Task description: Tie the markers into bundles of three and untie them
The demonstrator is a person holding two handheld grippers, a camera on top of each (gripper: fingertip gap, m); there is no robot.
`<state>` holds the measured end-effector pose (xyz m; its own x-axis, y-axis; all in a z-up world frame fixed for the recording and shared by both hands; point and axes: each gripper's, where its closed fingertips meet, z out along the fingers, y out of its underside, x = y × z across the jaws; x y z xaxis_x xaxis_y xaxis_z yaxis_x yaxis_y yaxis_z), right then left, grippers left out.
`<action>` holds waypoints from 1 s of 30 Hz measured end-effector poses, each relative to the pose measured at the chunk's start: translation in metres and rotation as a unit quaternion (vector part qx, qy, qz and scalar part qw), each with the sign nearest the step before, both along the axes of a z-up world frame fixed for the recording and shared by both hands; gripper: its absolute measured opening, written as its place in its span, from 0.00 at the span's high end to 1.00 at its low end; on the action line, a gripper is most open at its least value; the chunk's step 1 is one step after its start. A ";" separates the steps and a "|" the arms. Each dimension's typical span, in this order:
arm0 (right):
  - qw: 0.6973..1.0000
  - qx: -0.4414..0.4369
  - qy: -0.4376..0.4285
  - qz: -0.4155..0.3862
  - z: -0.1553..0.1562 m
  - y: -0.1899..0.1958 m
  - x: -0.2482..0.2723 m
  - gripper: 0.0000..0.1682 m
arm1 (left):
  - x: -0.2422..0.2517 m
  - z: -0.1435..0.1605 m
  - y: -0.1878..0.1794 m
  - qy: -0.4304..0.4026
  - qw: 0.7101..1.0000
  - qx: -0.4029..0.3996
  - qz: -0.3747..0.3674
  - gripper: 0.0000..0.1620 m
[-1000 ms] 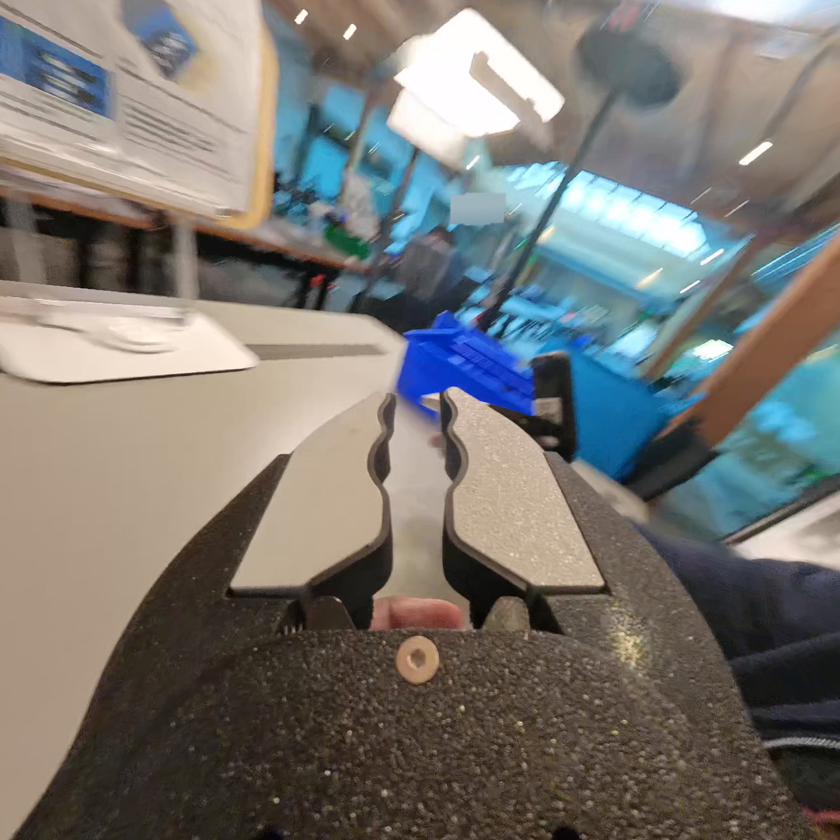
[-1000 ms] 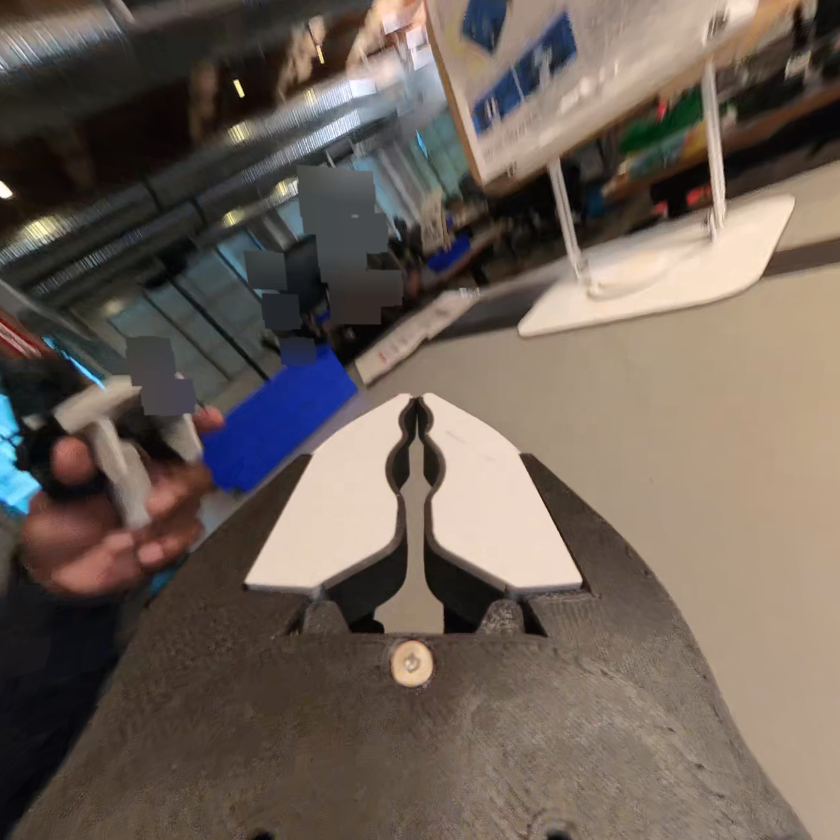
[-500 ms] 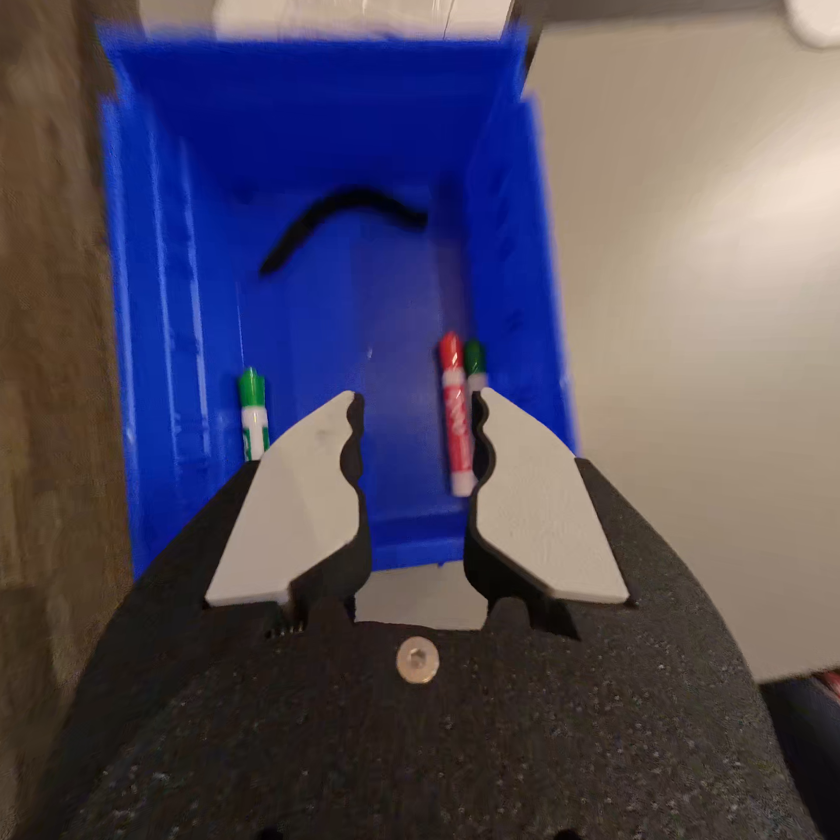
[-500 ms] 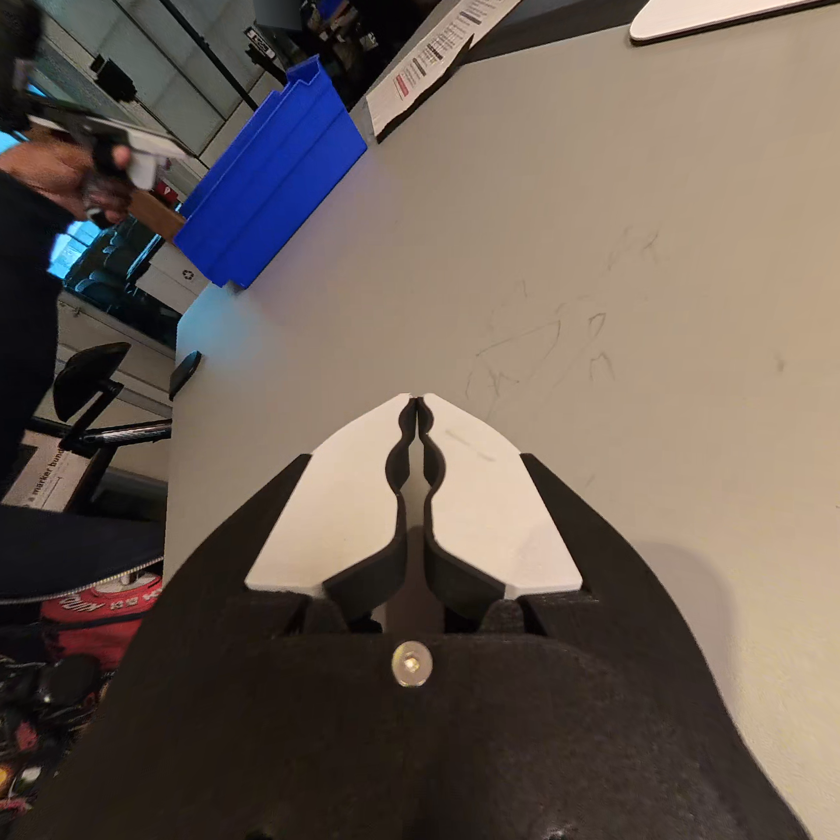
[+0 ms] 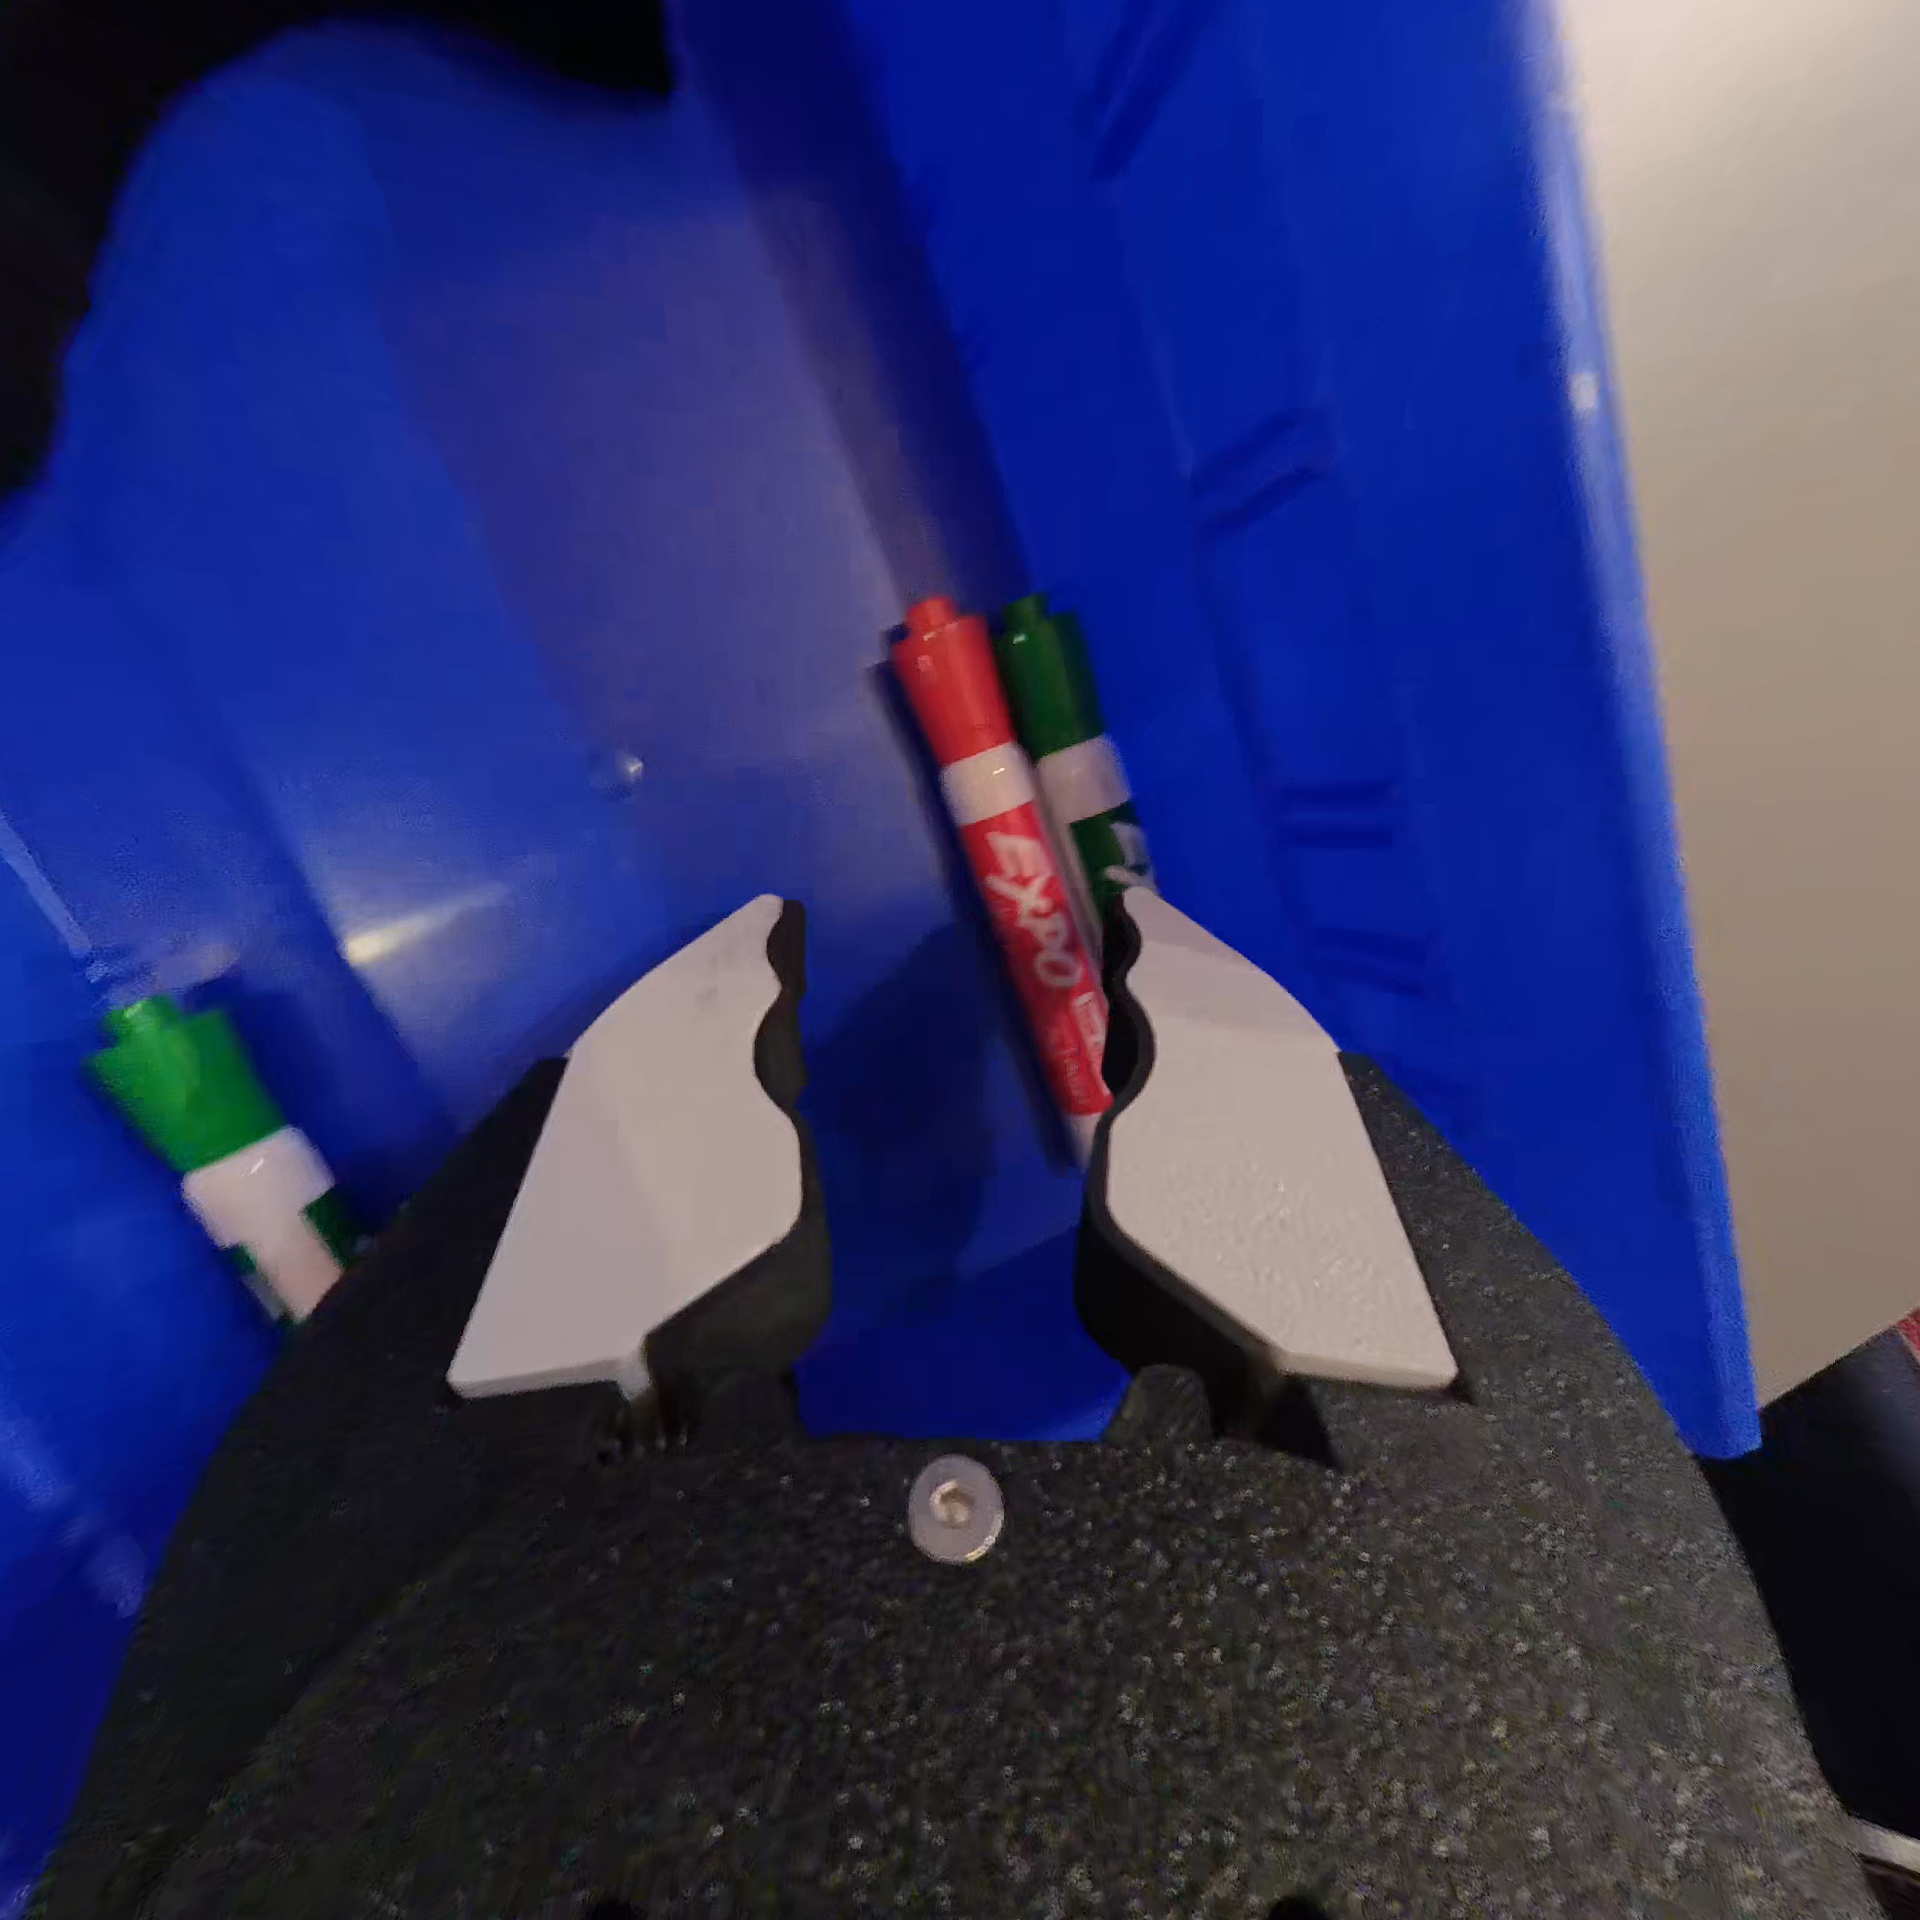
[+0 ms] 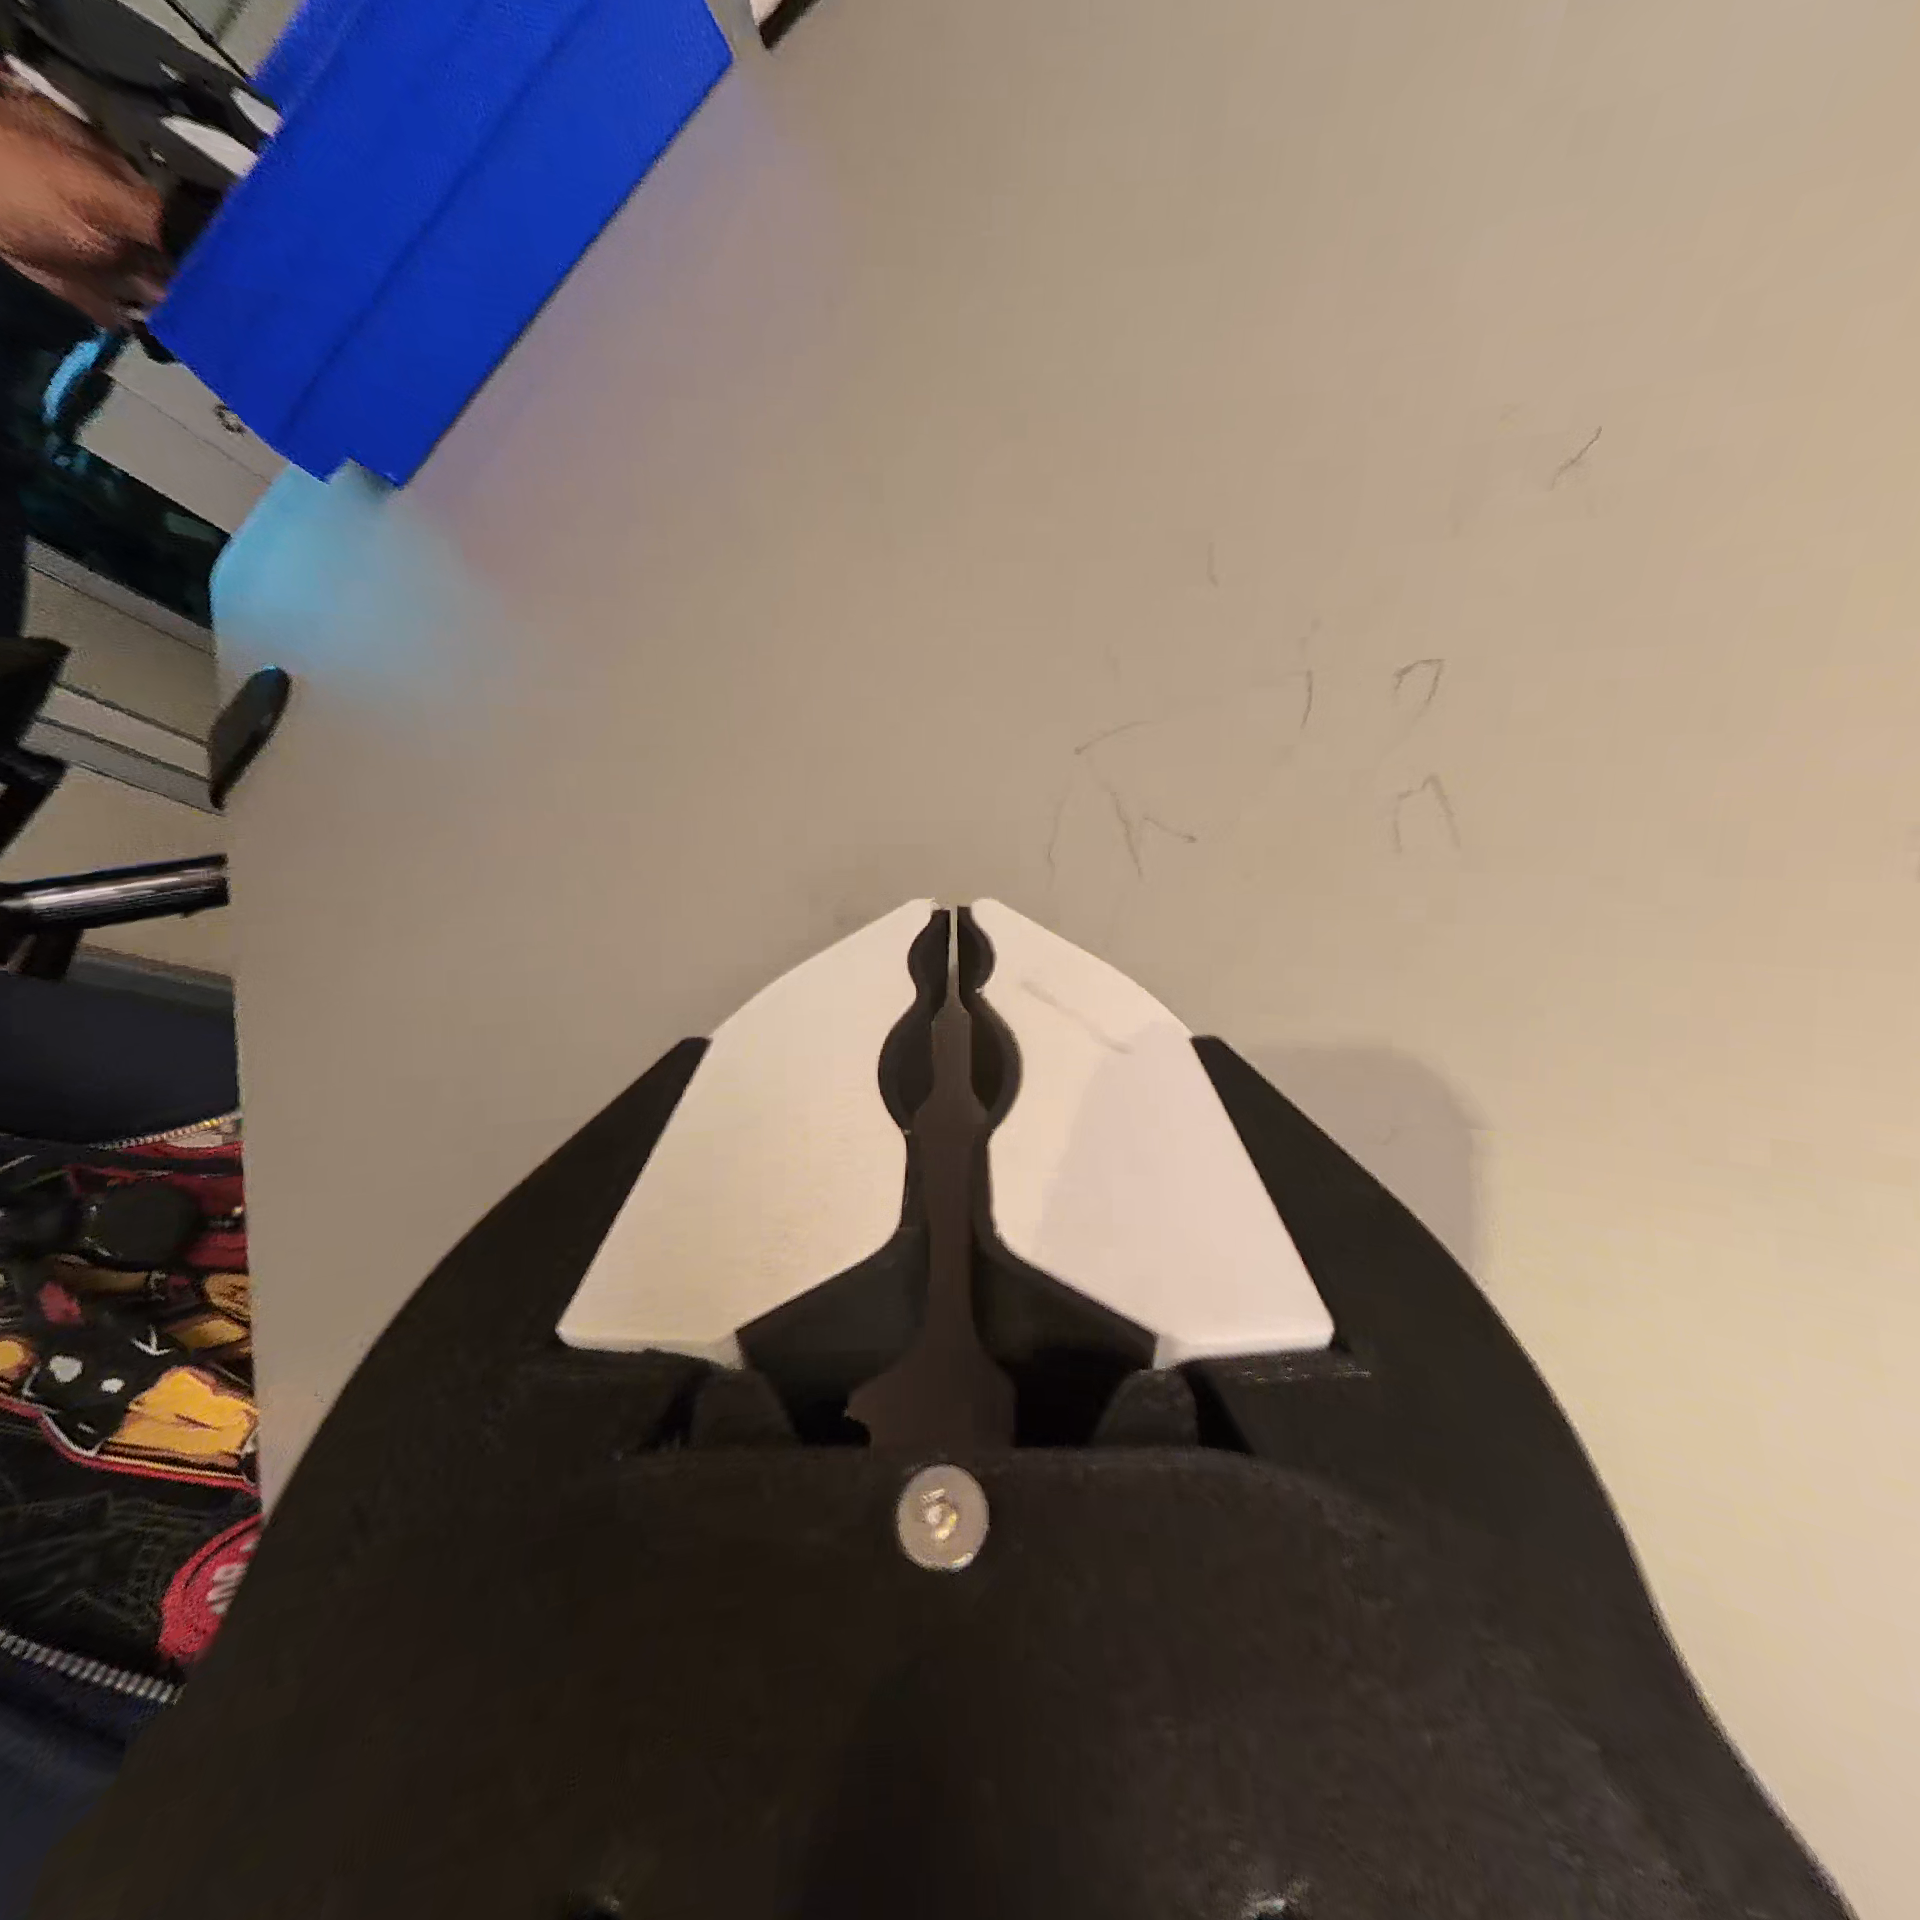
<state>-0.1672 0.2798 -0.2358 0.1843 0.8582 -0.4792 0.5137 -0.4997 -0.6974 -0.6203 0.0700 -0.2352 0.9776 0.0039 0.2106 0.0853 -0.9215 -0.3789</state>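
Observation:
In the left wrist view my left gripper (image 5: 951, 914) is open inside a blue bin (image 5: 436, 540). A red marker (image 5: 1003, 862) lies on the bin floor just inside my right finger, with a green marker (image 5: 1065, 748) beside it against the bin's right wall, partly hidden by that finger. Another green marker (image 5: 223, 1143) lies by the left wall, partly hidden by the gripper body. In the right wrist view my right gripper (image 6: 953, 909) is shut and empty, low over the grey table (image 6: 1143, 416). The bin (image 6: 436, 229) shows at the upper left there.
The table edge runs down the left of the right wrist view, with a chair part (image 6: 244, 727) and patterned clothing (image 6: 114, 1392) beyond it. A person's hand (image 6: 73, 218) holds the other gripper behind the bin. Faint scribbles (image 6: 1299, 758) mark the table. My right fingertips sit around 50 centimetres from my left ones. My left tips are roughly 10 centimetres from the green marker (image 5: 223, 1143).
My left gripper has swung from facing the room to pointing down into the bin, opened wider and come close to the red marker. My right gripper has tilted down toward the table, still shut.

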 end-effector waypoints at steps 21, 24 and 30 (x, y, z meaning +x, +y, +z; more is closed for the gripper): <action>0.999 0.008 -0.032 -0.002 -0.008 0.000 -0.002 1.00 | 0.004 -0.025 -0.007 0.111 0.988 -0.059 -0.084 0.68; 1.000 0.008 -0.030 0.000 -0.008 -0.001 -0.002 0.99 | 0.004 -0.024 -0.007 0.112 0.988 -0.048 -0.091 0.74; 1.000 -0.003 -0.023 0.004 -0.007 -0.001 -0.002 0.99 | -0.004 -0.021 -0.009 0.076 0.993 -0.024 -0.084 0.77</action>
